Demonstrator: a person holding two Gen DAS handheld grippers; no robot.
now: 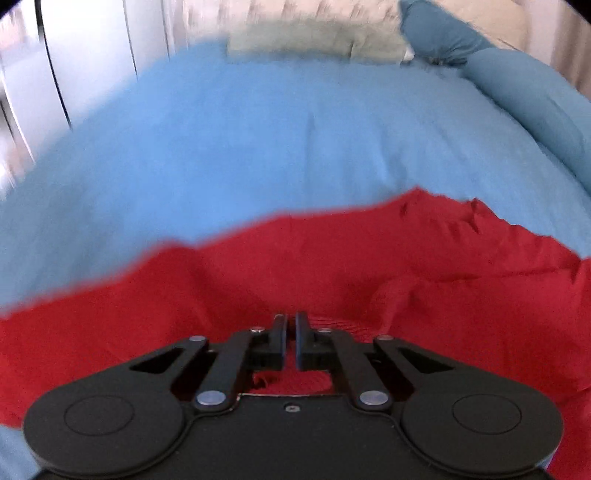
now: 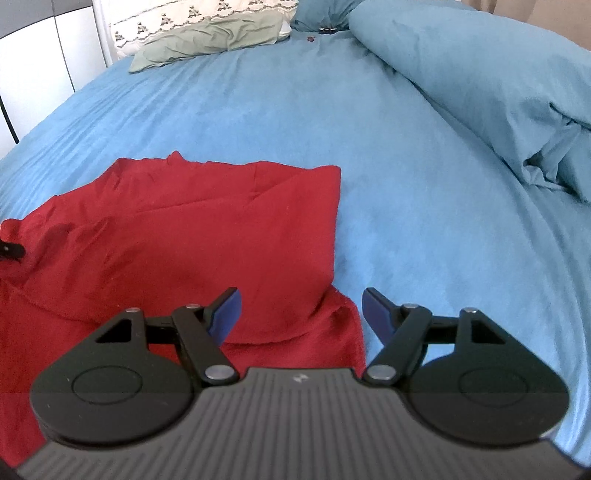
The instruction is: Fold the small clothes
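A red garment (image 2: pixel 177 236) lies partly folded on the blue bedsheet (image 2: pixel 258 110). It also fills the lower half of the left wrist view (image 1: pixel 332 266), which is motion-blurred. My left gripper (image 1: pixel 291 321) is shut on the red garment, with red cloth pinched between its jaws. Its tip shows at the far left of the right wrist view (image 2: pixel 11 251), at the garment's left edge. My right gripper (image 2: pixel 301 310) is open and empty, just above the garment's near right corner.
A rumpled blue duvet (image 2: pixel 498 92) is piled along the right side of the bed. A green pillow (image 2: pixel 210 40) and a patterned pillow (image 2: pixel 177 18) lie at the head. A white wardrobe (image 1: pixel 74 55) stands to the left of the bed.
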